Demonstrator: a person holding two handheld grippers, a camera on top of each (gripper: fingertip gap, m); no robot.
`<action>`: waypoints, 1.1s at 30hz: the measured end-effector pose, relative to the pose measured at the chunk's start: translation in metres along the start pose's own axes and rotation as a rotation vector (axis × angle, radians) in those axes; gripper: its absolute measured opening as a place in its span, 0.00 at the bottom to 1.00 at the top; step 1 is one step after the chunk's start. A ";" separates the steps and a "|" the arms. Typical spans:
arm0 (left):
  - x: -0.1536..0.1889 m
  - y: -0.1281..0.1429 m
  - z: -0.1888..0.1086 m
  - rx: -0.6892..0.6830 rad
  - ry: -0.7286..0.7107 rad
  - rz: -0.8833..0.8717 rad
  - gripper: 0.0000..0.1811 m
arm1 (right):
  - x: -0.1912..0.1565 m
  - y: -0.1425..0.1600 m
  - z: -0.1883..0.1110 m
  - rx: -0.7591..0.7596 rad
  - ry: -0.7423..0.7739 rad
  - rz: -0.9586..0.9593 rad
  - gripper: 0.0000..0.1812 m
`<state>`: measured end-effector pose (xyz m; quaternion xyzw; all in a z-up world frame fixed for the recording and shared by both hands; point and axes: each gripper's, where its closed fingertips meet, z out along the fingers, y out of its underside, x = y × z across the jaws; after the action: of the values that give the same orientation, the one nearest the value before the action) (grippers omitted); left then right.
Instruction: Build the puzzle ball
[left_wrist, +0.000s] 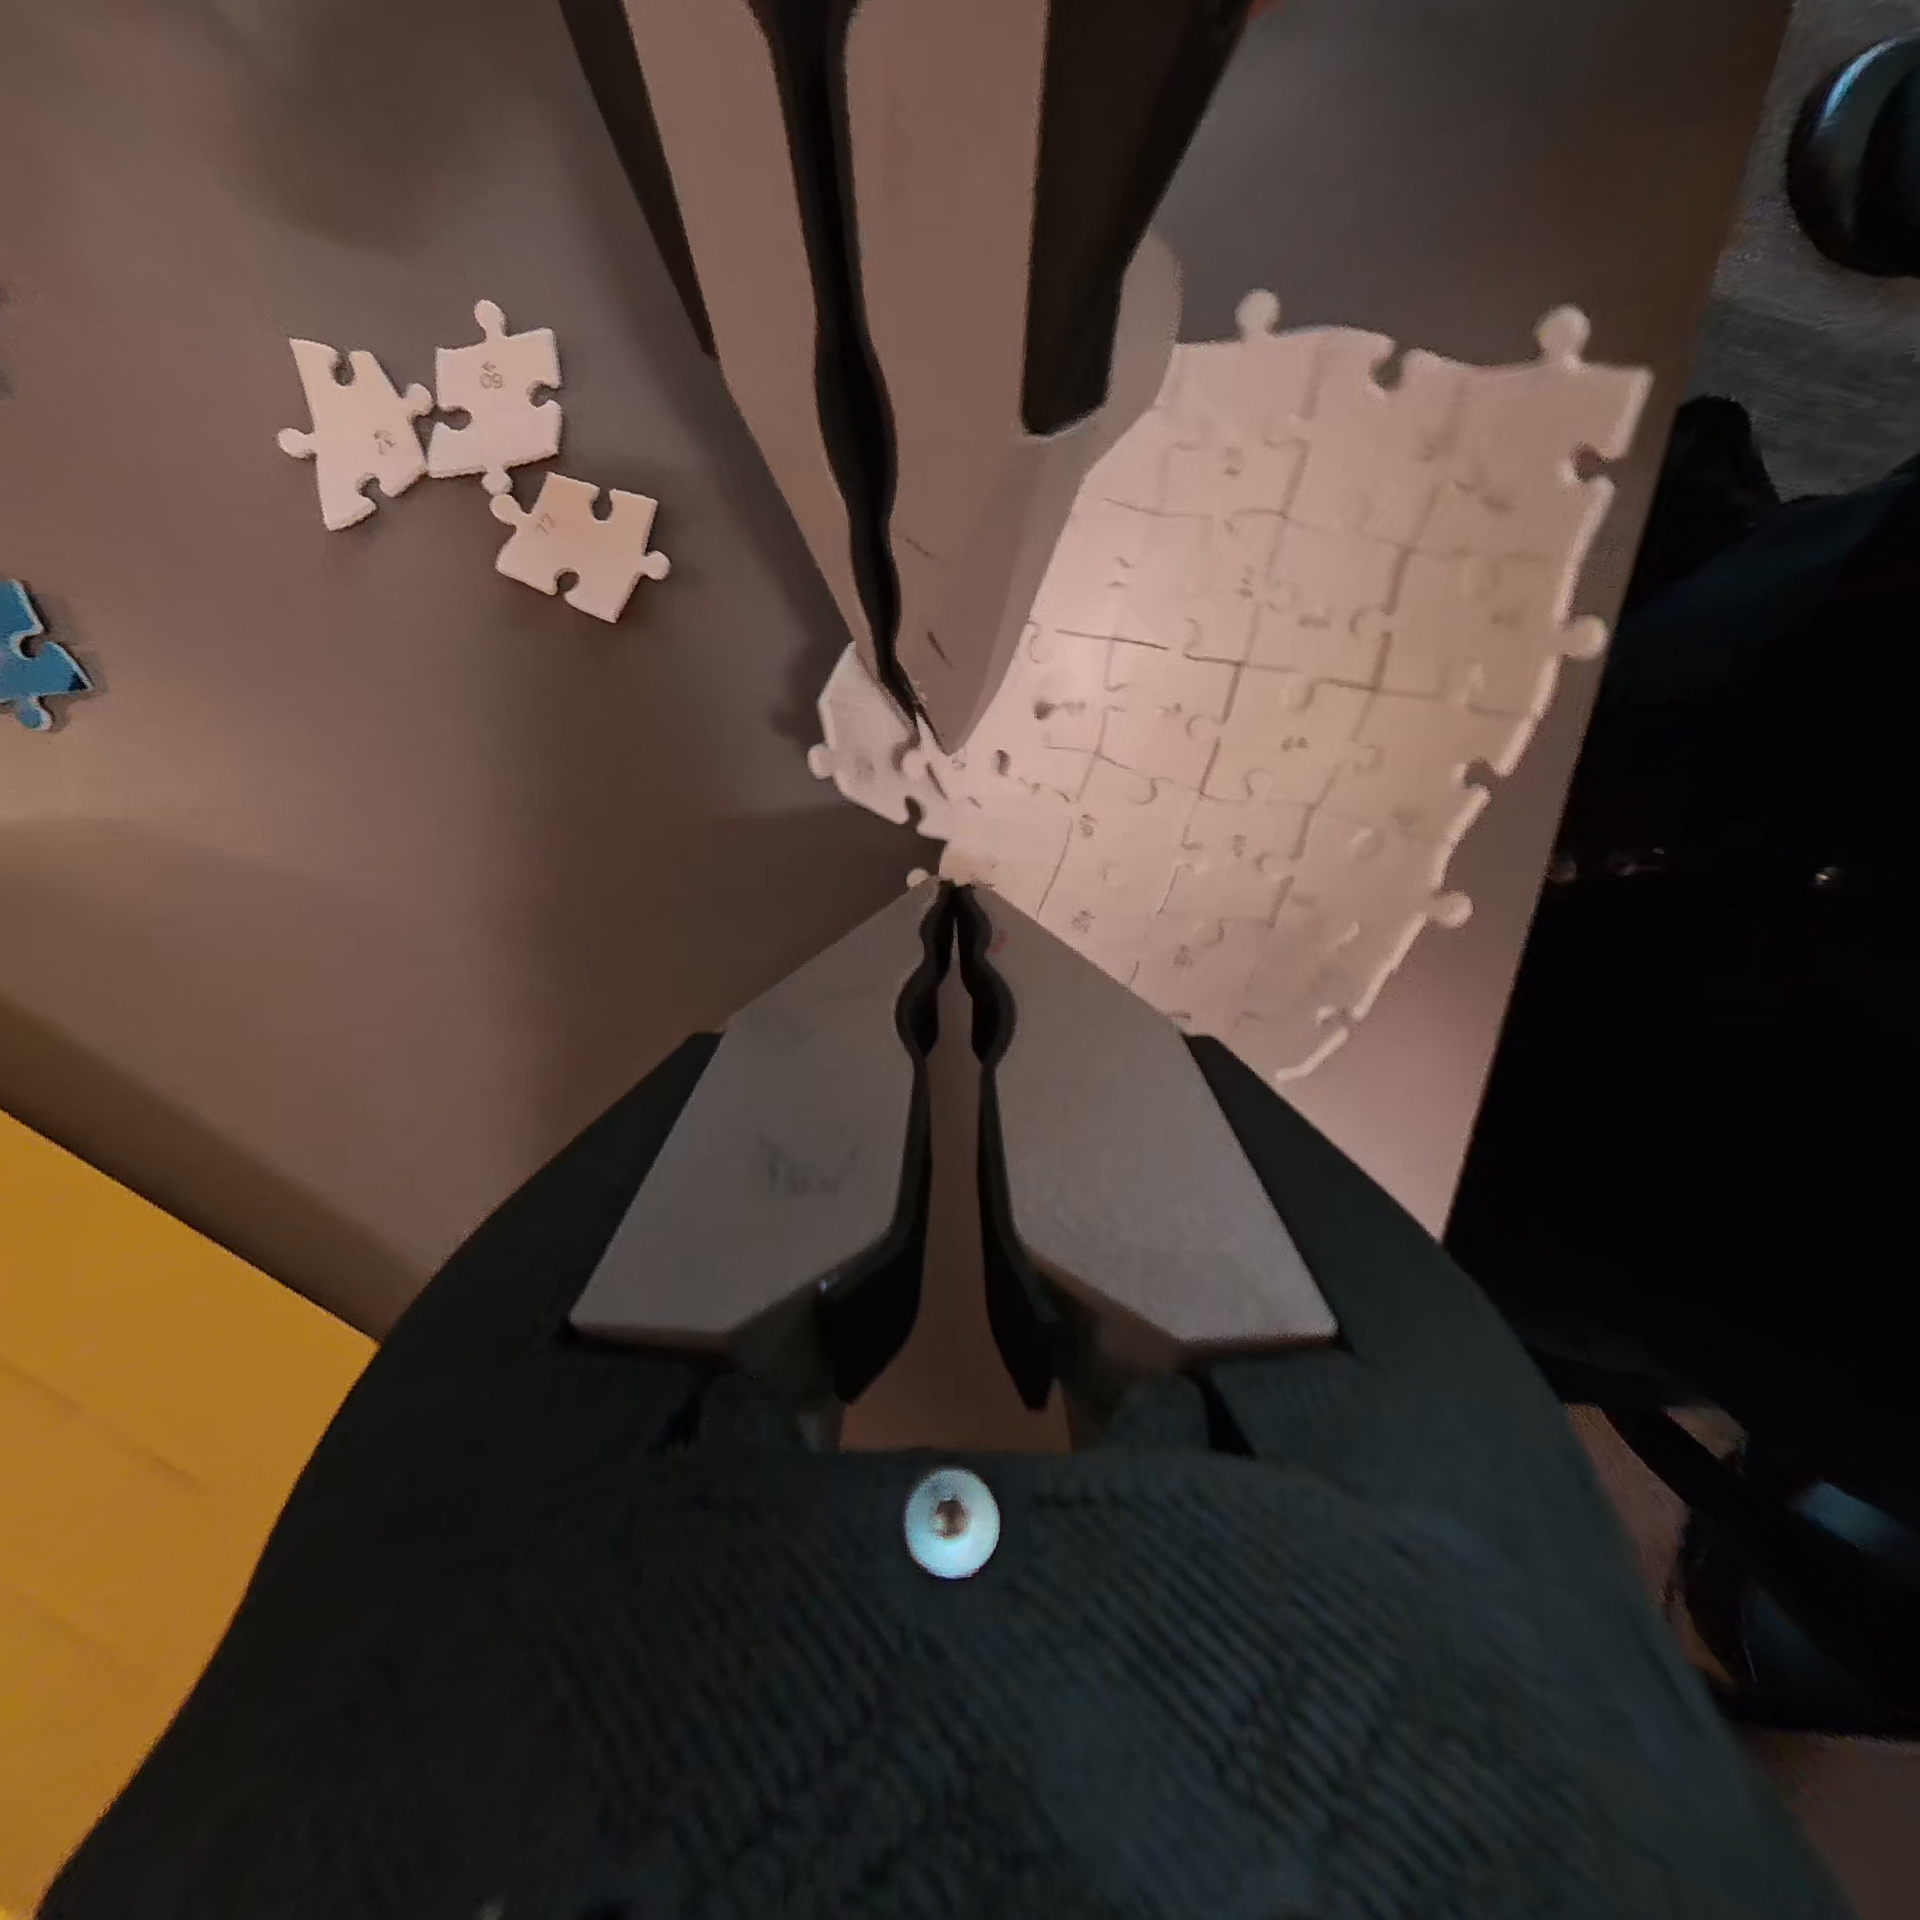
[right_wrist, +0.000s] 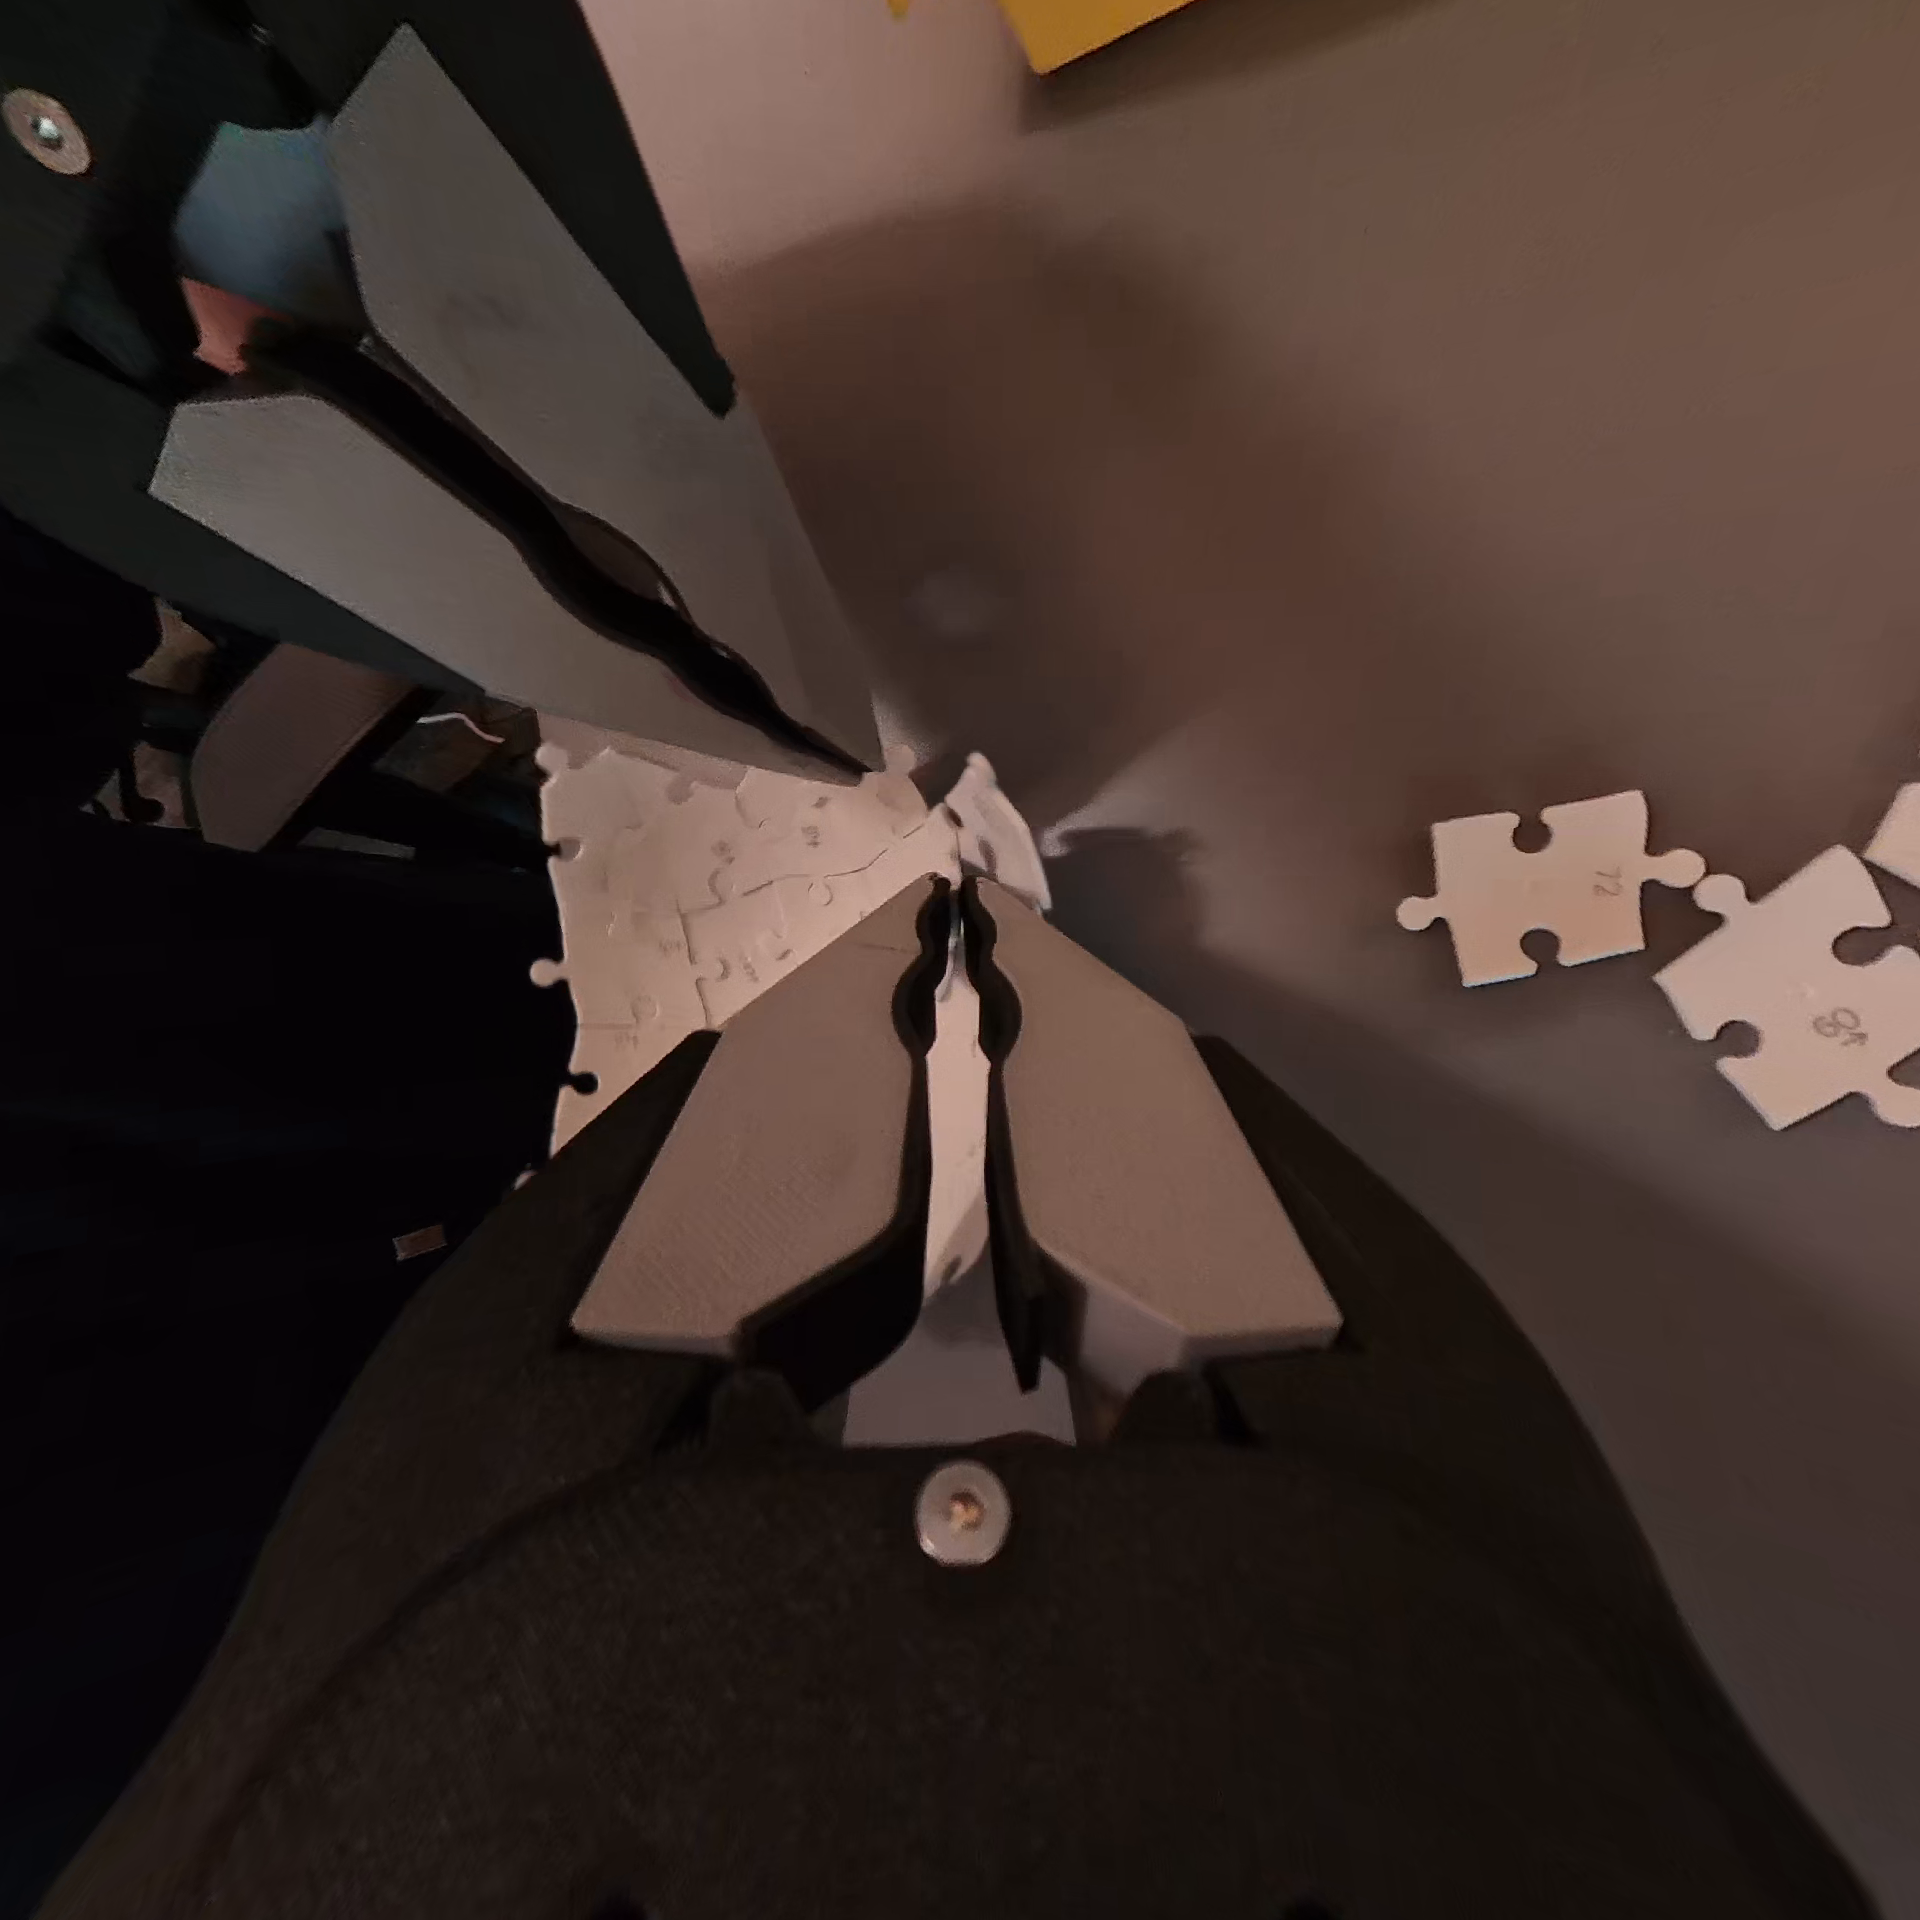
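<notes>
Both wrist cameras look down closely, facing each other, sharing the puzzle sheet (left_wrist: 1299, 665).

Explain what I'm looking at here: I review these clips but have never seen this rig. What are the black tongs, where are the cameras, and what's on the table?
There is no robot. A person holds a hand-held two-finger gripper in each hand, with a camera on each looking along its fingers.

In the left wrist view, the left gripper at the bottom is shut on the corner of the joined puzzle sheet, which curves white side up. The right gripper reaches in from the top, shut on a single piece at the sheet's edge.

The right wrist view shows the same meeting from the other side.

On the grey table lie three loose white pieces, a blue piece and something yellow.
</notes>
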<state>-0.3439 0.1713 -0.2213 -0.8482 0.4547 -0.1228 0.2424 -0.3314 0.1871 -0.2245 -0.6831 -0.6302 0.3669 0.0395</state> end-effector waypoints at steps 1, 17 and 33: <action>0.003 0.002 -0.001 -0.018 0.002 0.005 0.00 | 0.000 0.000 0.000 0.000 0.001 0.000 0.00; 0.012 0.017 0.000 -0.182 -0.119 0.007 0.00 | -0.005 0.002 0.000 -0.008 0.004 0.015 0.00; -0.007 -0.004 0.016 -0.174 -0.070 0.020 0.00 | 0.006 -0.005 -0.019 0.016 0.072 -0.021 0.00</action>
<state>-0.3385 0.1840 -0.2332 -0.8652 0.4634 -0.0506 0.1845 -0.3250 0.2017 -0.2108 -0.6890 -0.6326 0.3465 0.0713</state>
